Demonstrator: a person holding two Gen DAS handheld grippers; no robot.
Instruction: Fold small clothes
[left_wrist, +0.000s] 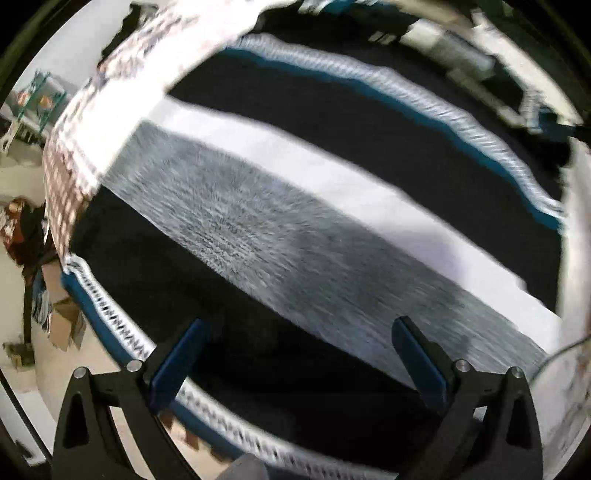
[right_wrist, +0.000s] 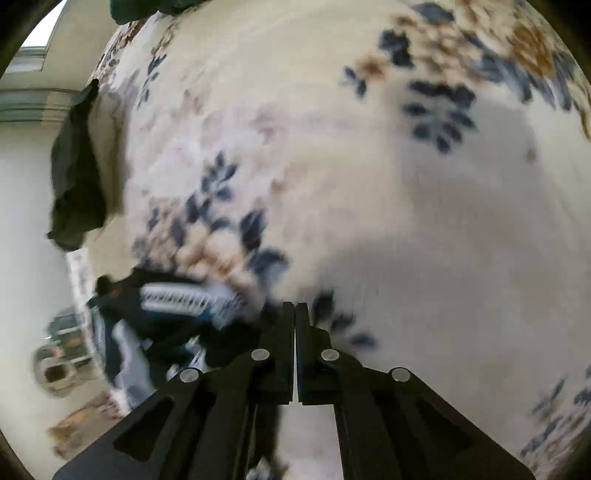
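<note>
- My left hand-held gripper (left_wrist: 295, 332) has its two blue fingers (left_wrist: 177, 362) wide apart, and nothing is between them.
- Right in front of it lies a striped garment (left_wrist: 295, 229), spread out flat. It fills most of the left view.
- The striped garment has wide black, grey and white bands, and a white zigzag trim with a blue edge (left_wrist: 122, 332) runs along its sides.
- It lies on a flowered bedspread (left_wrist: 122, 99), which shows around its edges.
- My right hand-held gripper (right_wrist: 295, 314) has its black fingers pressed together. I cannot tell if any cloth is pinched between them.
- In the right view, the striped garment (right_wrist: 173, 306) is bunched up just left of the fingertips.
- The cream flowered bedspread (right_wrist: 369, 166) with dark blue and tan flowers fills the rest of that view.
- A dark green cloth (right_wrist: 74, 173) lies at the bedspread's left edge, well apart from the gripper.
- Both views are blurry.
</note>
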